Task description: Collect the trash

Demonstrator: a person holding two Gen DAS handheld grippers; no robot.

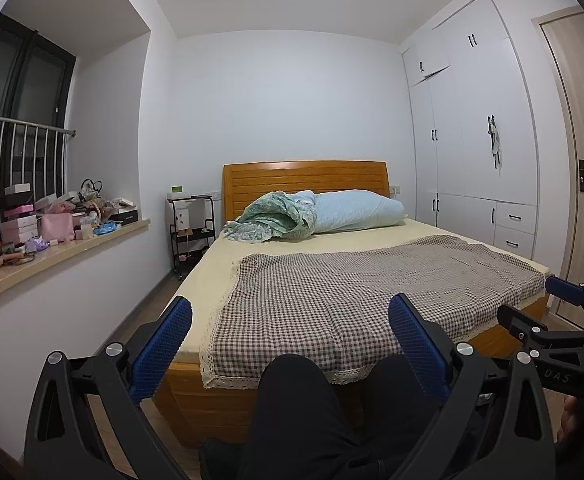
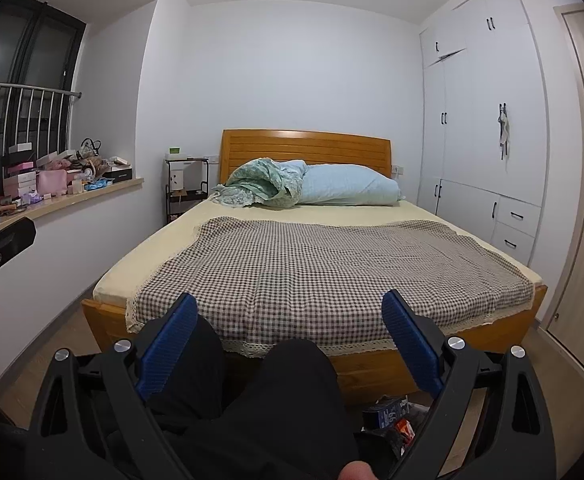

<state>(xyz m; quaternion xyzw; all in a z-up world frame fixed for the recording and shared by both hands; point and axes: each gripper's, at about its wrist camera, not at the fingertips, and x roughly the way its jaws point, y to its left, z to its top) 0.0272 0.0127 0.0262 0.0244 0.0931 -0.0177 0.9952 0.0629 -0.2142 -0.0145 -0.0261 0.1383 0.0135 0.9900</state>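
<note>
At bed foot | left gripper [image 1: 290, 338] agape, empty | right gripper [image 2: 290, 336] agape, empty | trash [image 2: 392, 414] on floor, 5 o'clock, by knees [image 2: 292, 384] | 0 collected, judged.

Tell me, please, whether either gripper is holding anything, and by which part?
Nothing is held: the left gripper and right gripper are both open, with empty blue pads.

A wooden bed [image 1: 248, 392] is filling the room's middle, a checkered cloth [image 1: 352, 292] covering its near half. At twelve o'clock a pale blue pillow [image 1: 358, 210] and a crumpled green blanket [image 1: 272, 216] are lying against the headboard [image 1: 304, 188].
</note>
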